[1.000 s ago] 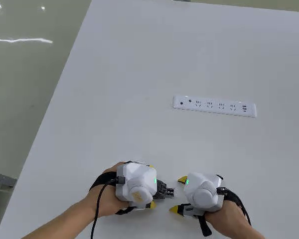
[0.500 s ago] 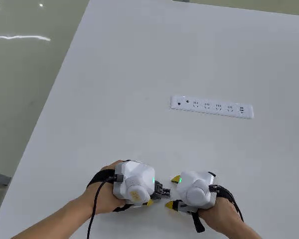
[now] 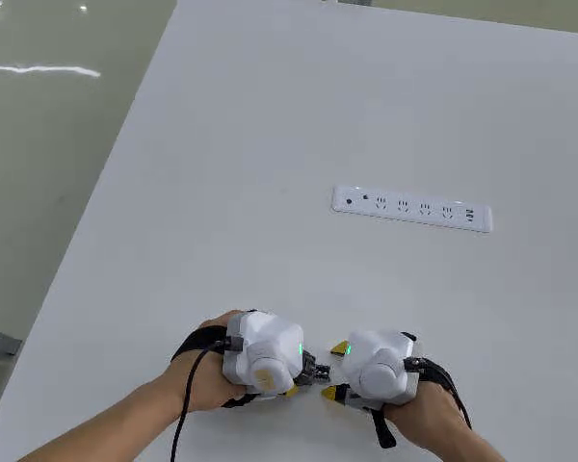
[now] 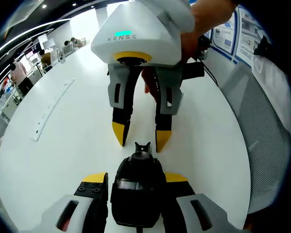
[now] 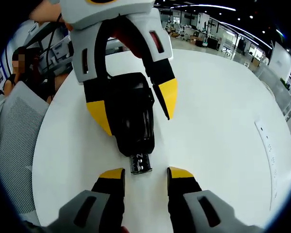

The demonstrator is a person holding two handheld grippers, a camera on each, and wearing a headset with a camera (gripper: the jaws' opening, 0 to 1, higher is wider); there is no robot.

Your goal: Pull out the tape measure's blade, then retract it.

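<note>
A black tape measure [image 4: 136,191] is clamped in my left gripper [image 4: 136,177], whose yellow-tipped jaws press on both sides of its case. The blade's hooked tip [image 4: 142,145] sticks out a little from the front. My right gripper [image 5: 145,173] faces it, open, with the short numbered blade end [image 5: 139,164] lying between its fingertips, touching neither. In the head view the left gripper [image 3: 299,371] and right gripper [image 3: 334,370] meet nose to nose near the table's front edge, with the tape measure [image 3: 315,369] mostly hidden between them.
A white power strip [image 3: 411,207] lies on the white table [image 3: 270,144] further back, right of centre. The table's left edge drops to a grey floor [image 3: 39,144]. An office chair [image 5: 14,145] stands close behind the left gripper.
The right gripper has moved left towards the left one, closing the gap, so its fingertips now straddle the blade end. The left gripper has kept its hold on the case.
</note>
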